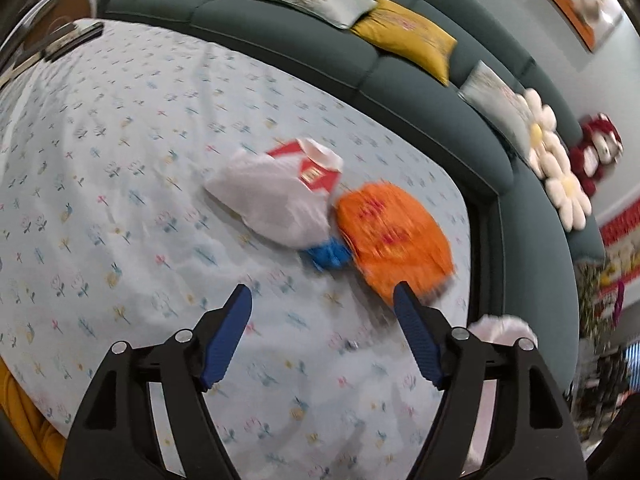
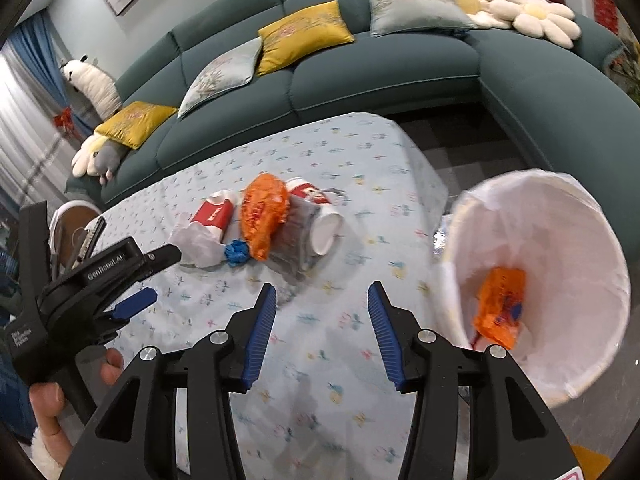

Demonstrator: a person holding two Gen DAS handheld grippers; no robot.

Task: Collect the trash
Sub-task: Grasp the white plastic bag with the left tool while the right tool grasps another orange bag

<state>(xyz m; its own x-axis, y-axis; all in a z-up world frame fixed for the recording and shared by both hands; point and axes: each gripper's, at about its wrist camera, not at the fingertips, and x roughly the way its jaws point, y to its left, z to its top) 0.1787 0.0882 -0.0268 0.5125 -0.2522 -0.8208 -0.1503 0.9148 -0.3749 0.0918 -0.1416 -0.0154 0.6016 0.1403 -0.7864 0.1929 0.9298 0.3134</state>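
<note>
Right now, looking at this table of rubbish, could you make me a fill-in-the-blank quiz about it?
1. The bin is lined with a ____ bag.
2. Inside it lies a crumpled ____ wrapper.
3. Beside the orange bag on the table sits a small ____ wad.
4. The right gripper holds ____.

Answers: white; orange; blue; nothing

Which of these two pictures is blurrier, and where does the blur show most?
Left wrist view: blurrier, the crumpled orange plastic wrapper and white plastic bag smear, while the fingers stay sharp. Right wrist view: mostly crisp, slight softness on the white-lined bin; fisheye bends the teal sofa.
</note>
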